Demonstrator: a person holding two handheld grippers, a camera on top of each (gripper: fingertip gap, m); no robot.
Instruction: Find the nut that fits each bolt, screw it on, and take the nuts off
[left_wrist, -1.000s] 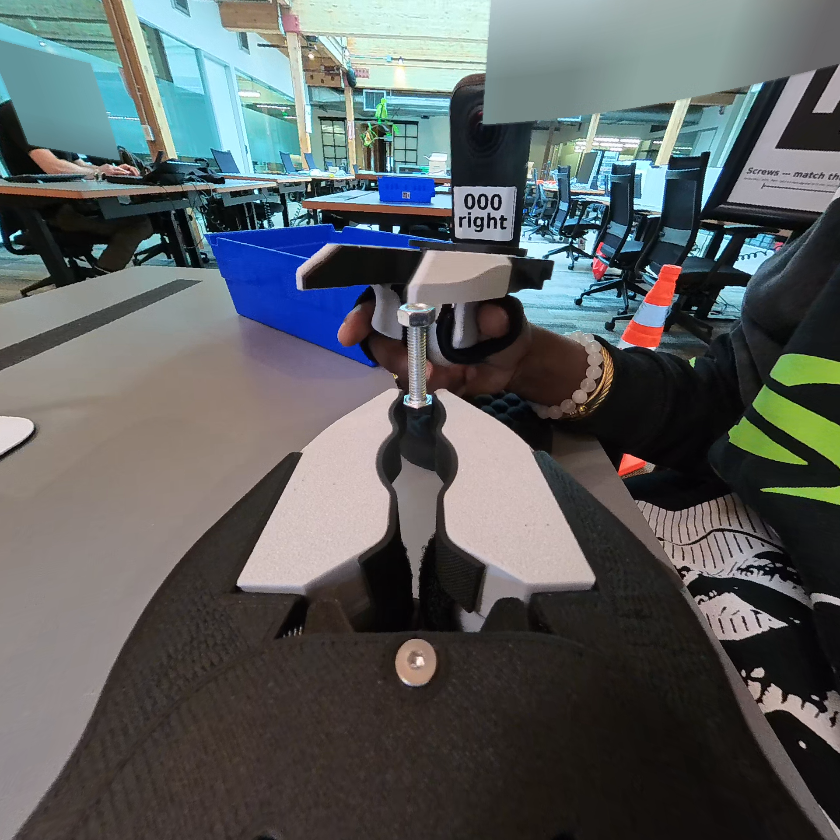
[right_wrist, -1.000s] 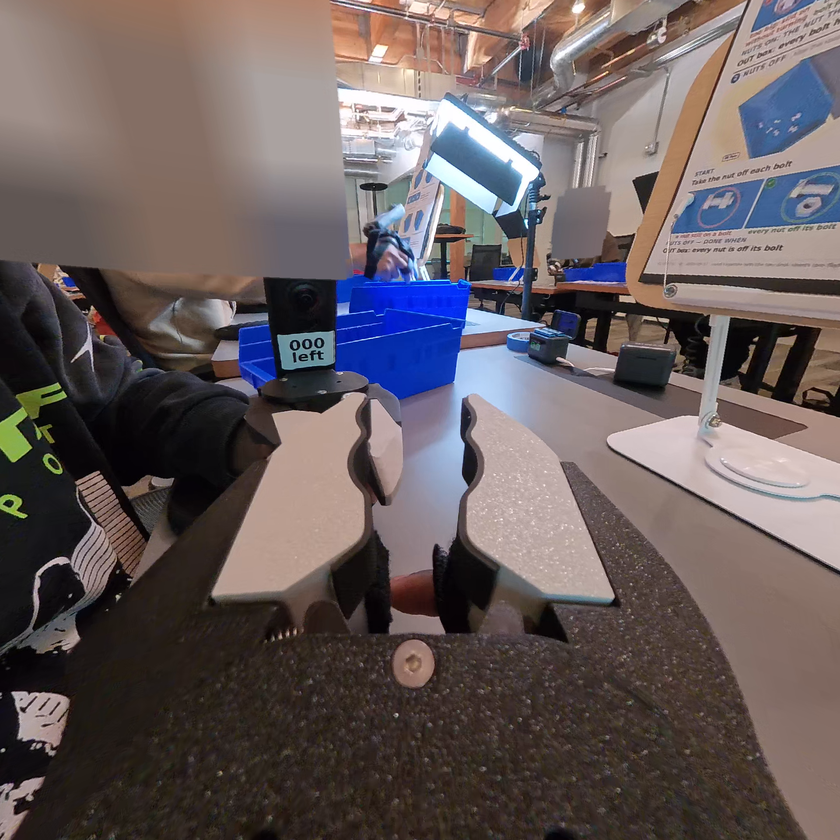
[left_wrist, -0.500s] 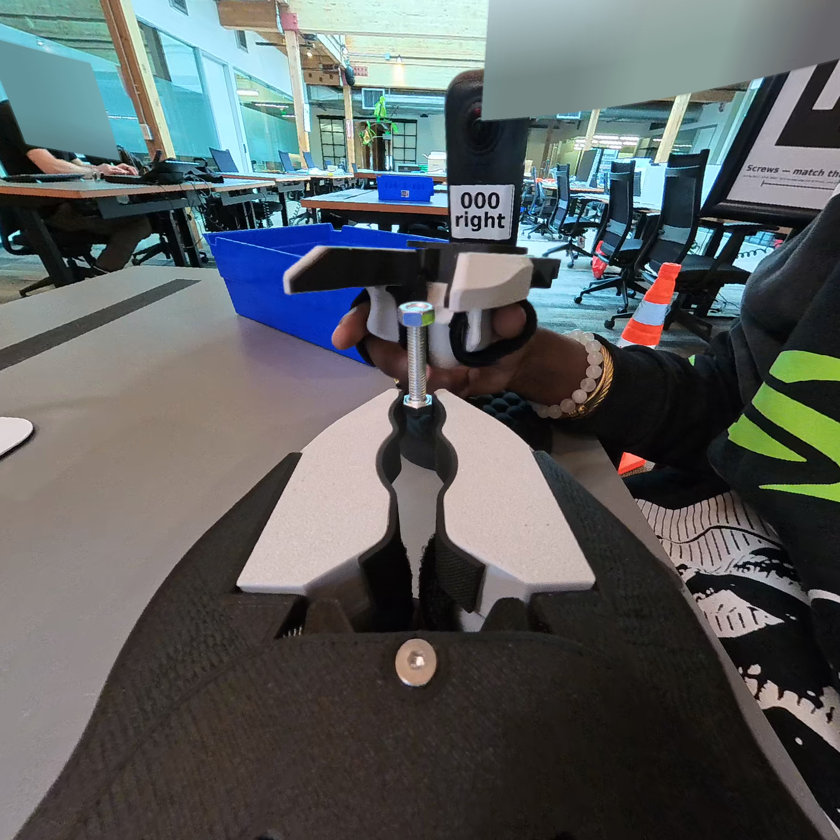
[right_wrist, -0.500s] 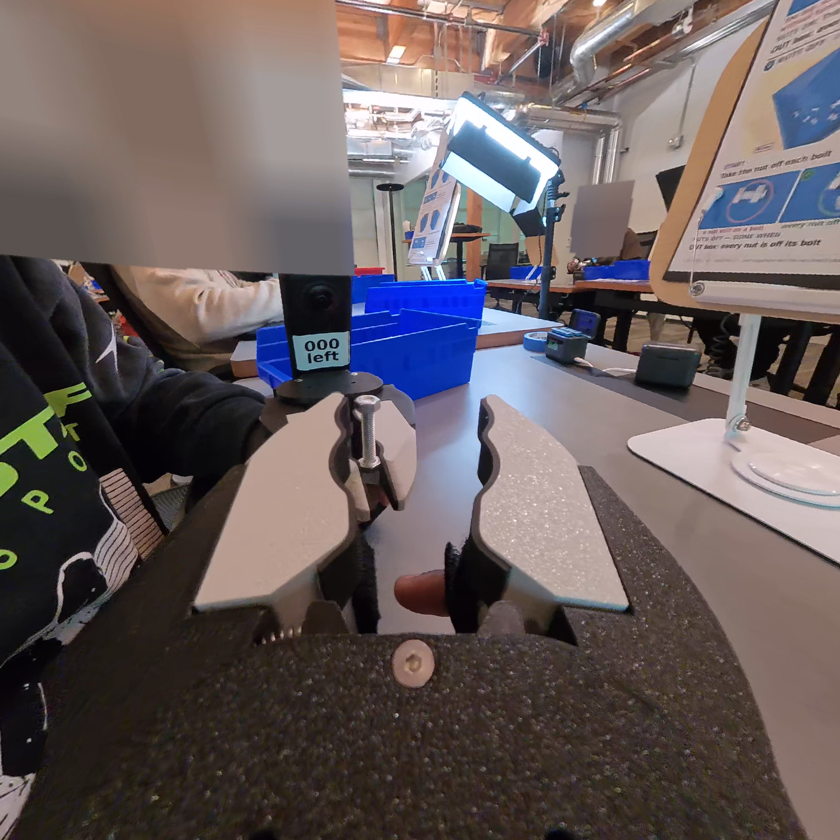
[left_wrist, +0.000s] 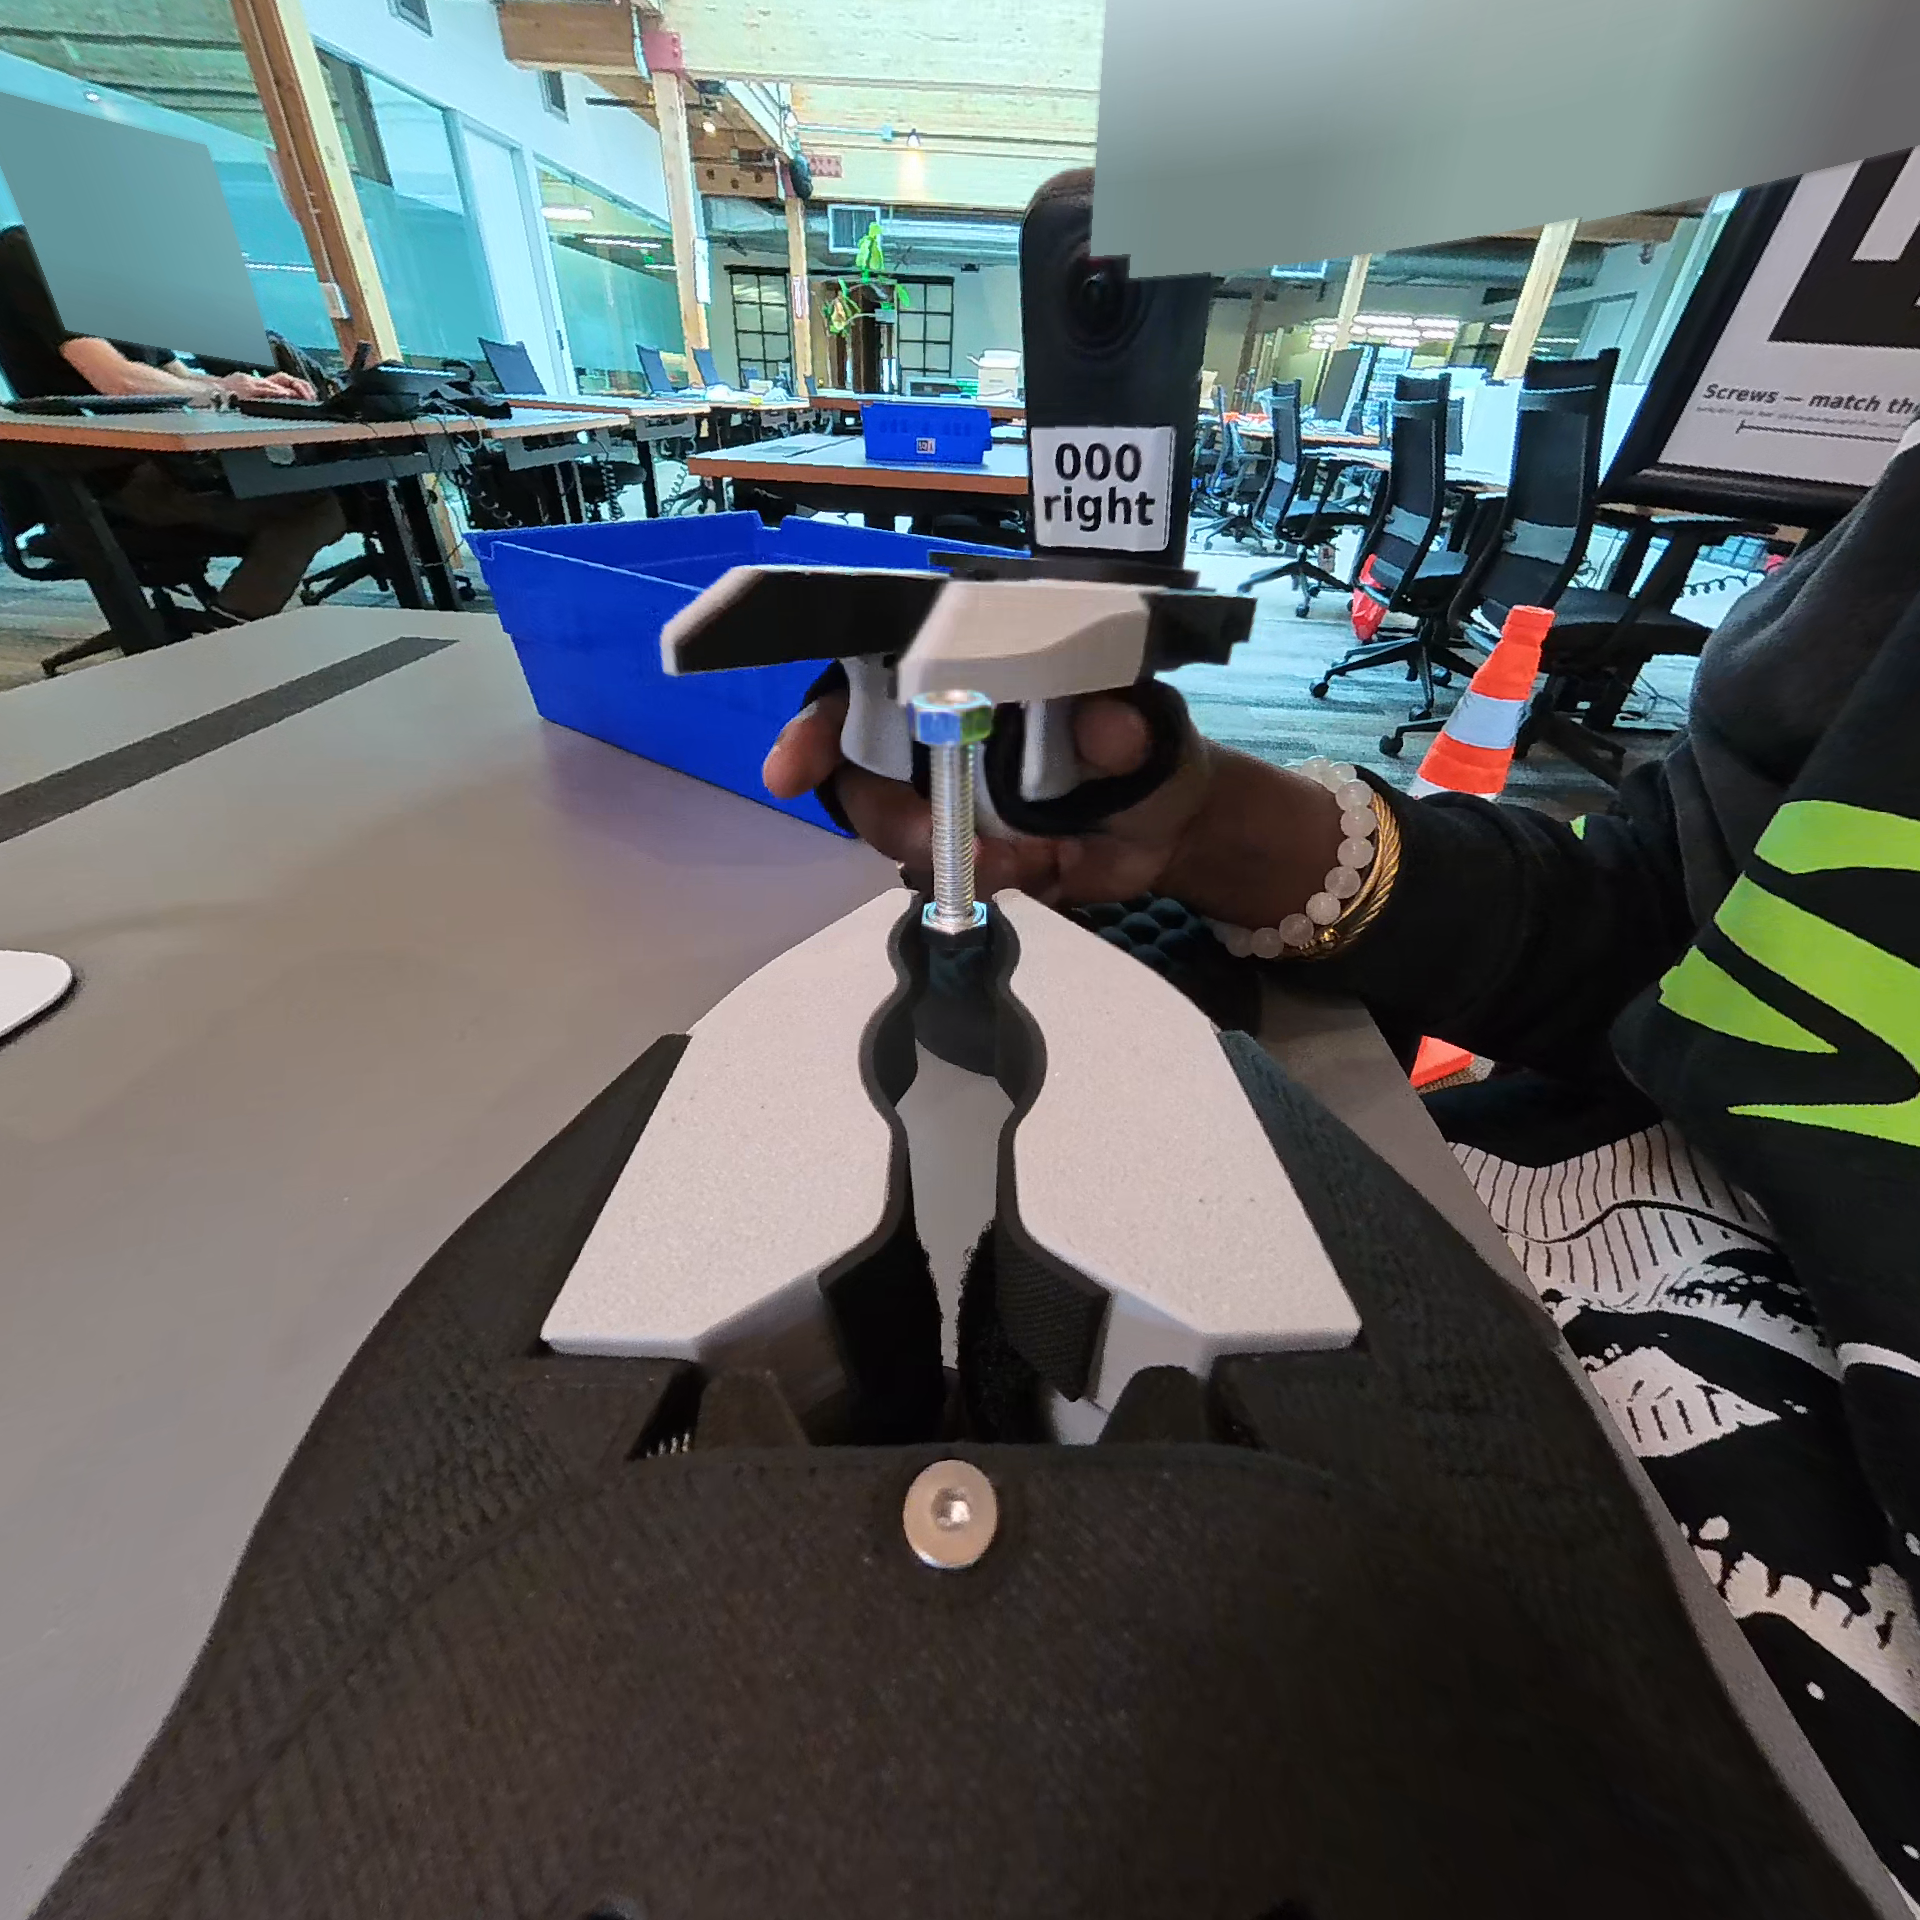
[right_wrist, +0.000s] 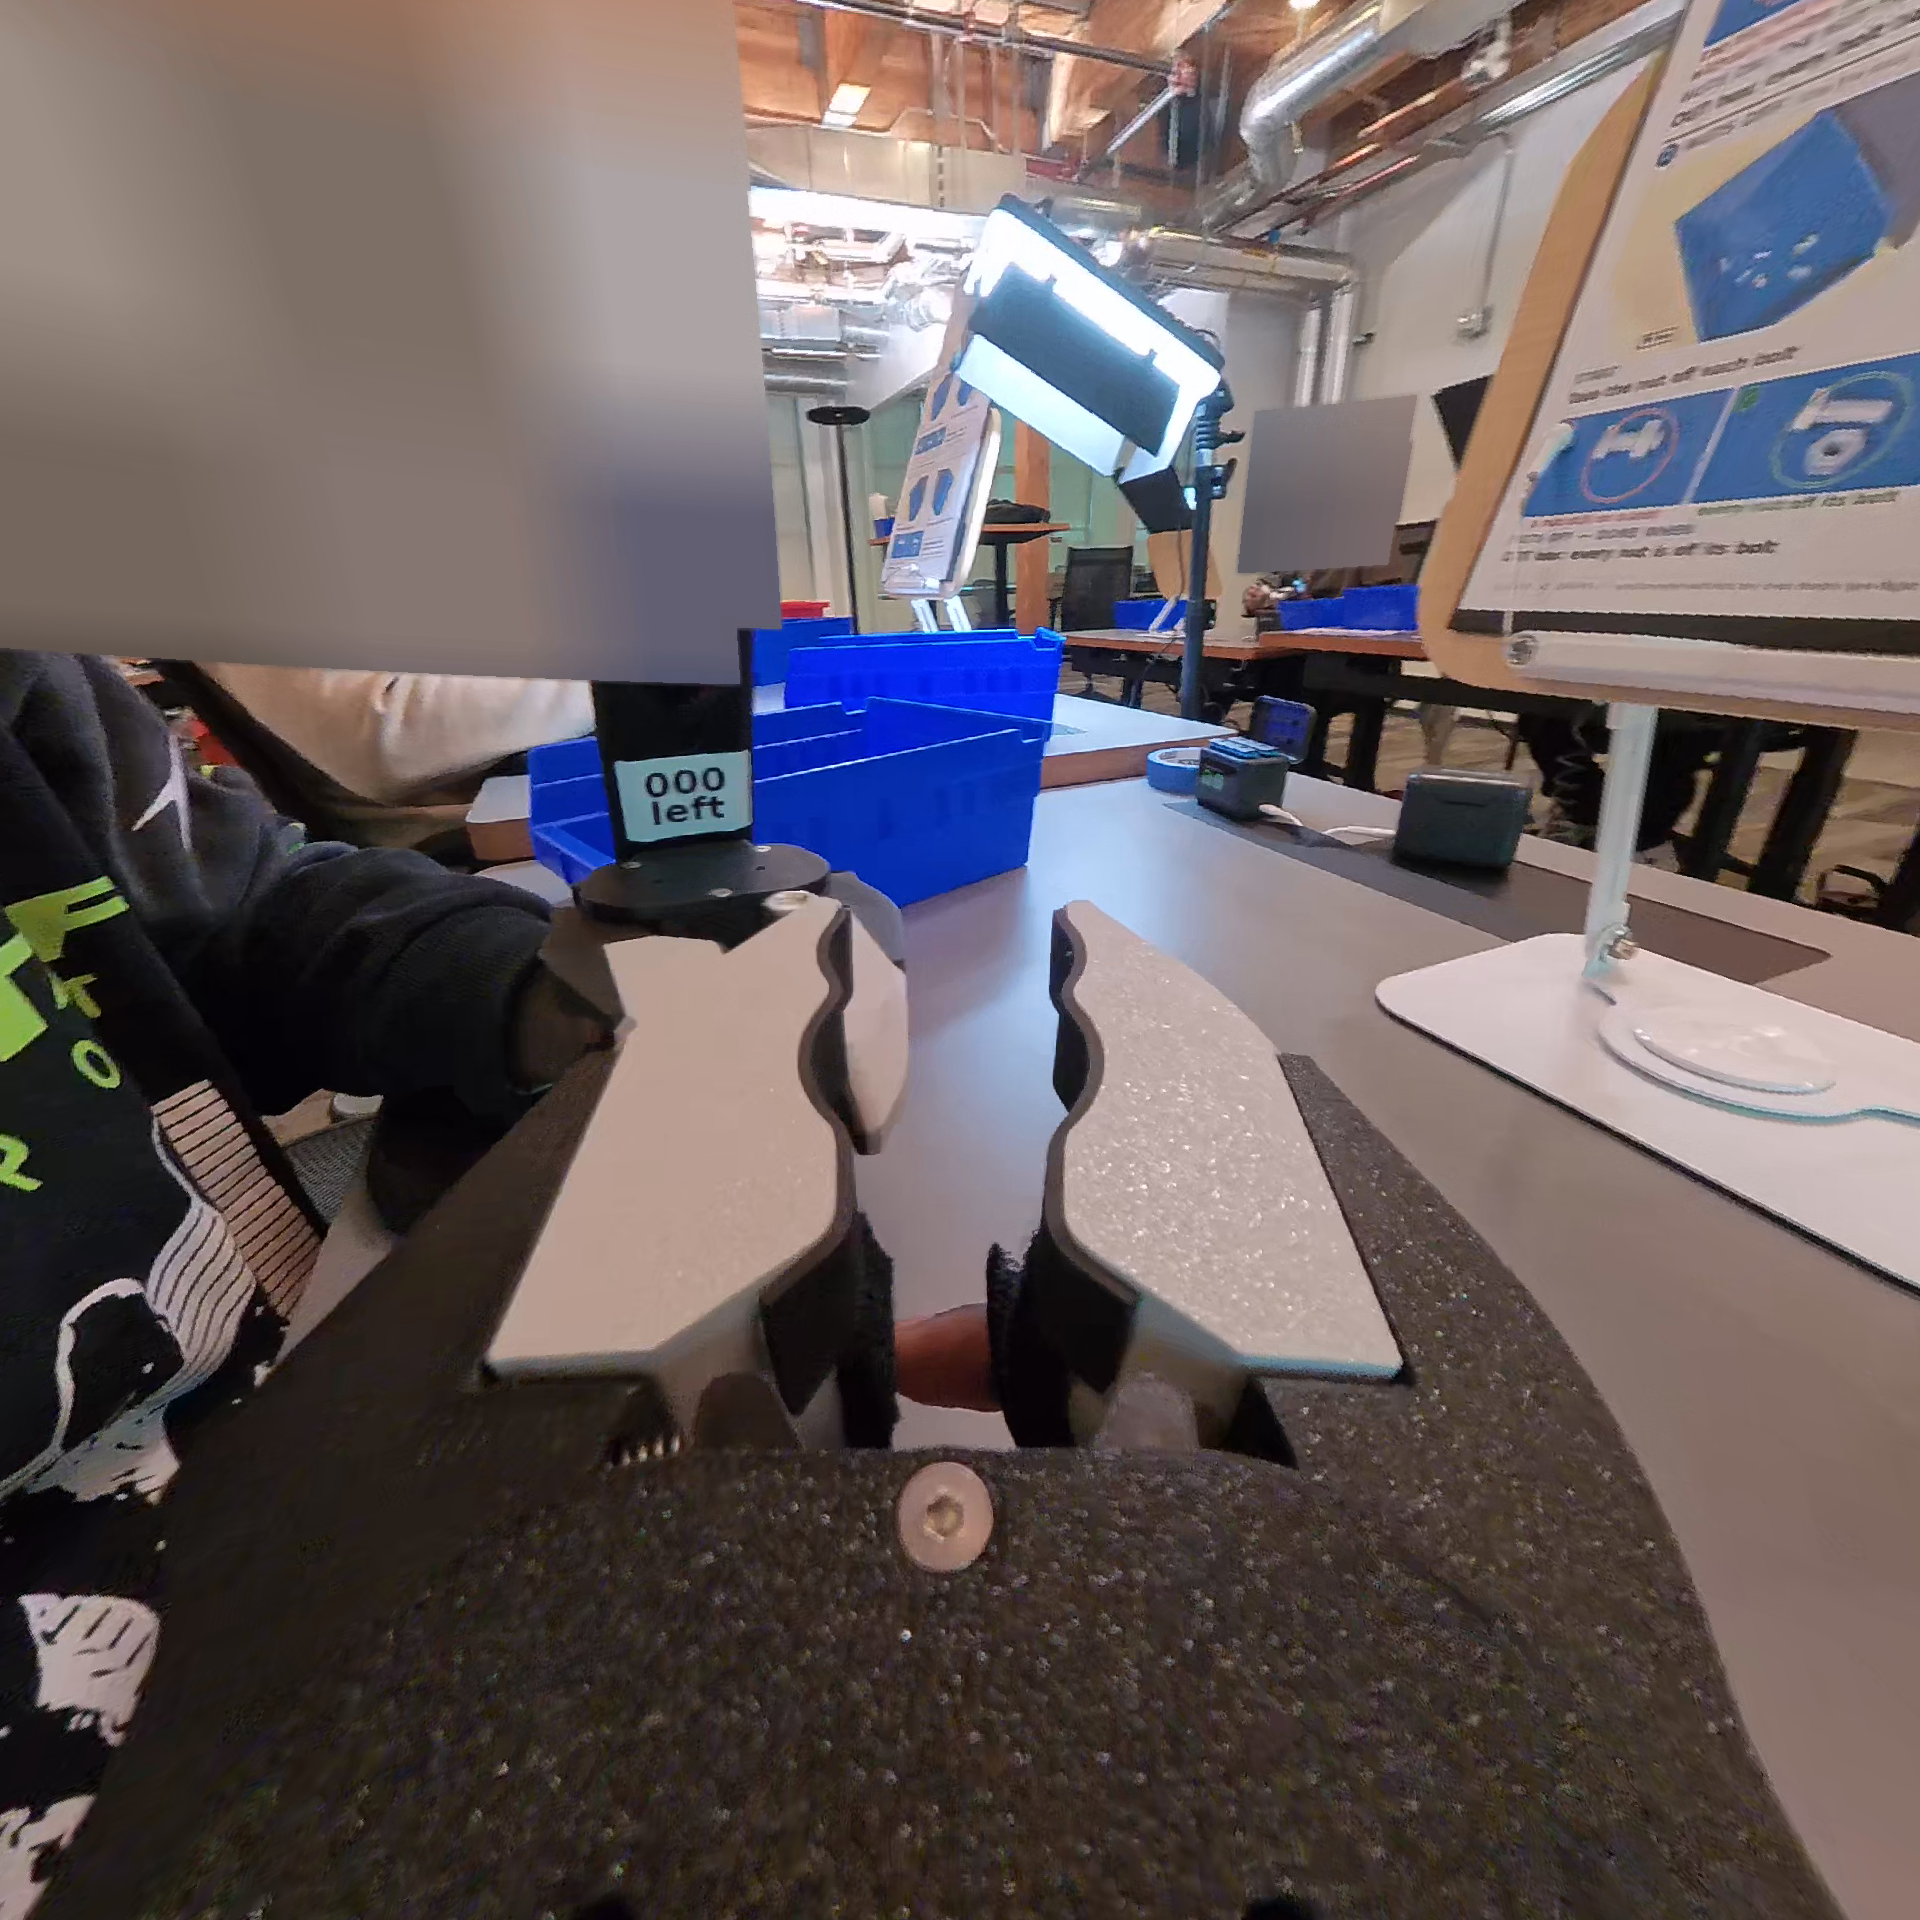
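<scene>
My left gripper (left_wrist: 954, 940) is shut on the lower end of a silver bolt (left_wrist: 953, 821). The bolt stands upright, hex head on top, with a nut (left_wrist: 956, 915) on its thread just above my fingertips. My right gripper (left_wrist: 790, 665) is open and level, its white finger (left_wrist: 1029, 644) touching or just over the bolt head. In the right wrist view the right gripper (right_wrist: 951, 935) is open and empty. The left gripper (right_wrist: 878, 1029) shows behind its left finger (right_wrist: 717, 1091), which hides the bolt.
A blue bin (left_wrist: 644, 623) stands on the grey table (left_wrist: 312, 987) behind the grippers; it also shows in the right wrist view (right_wrist: 904, 800). A white stand base (right_wrist: 1558, 1029) carrying an instruction board lies to the right. The table edge runs close on the person's side. About 5 centimeters separates my left fingertips from my right.
The right gripper has shifted slightly over the bolt head. Half a second ago the bolt showed between its fingers in its own view; now its left finger hides it. The left gripper holds still.
</scene>
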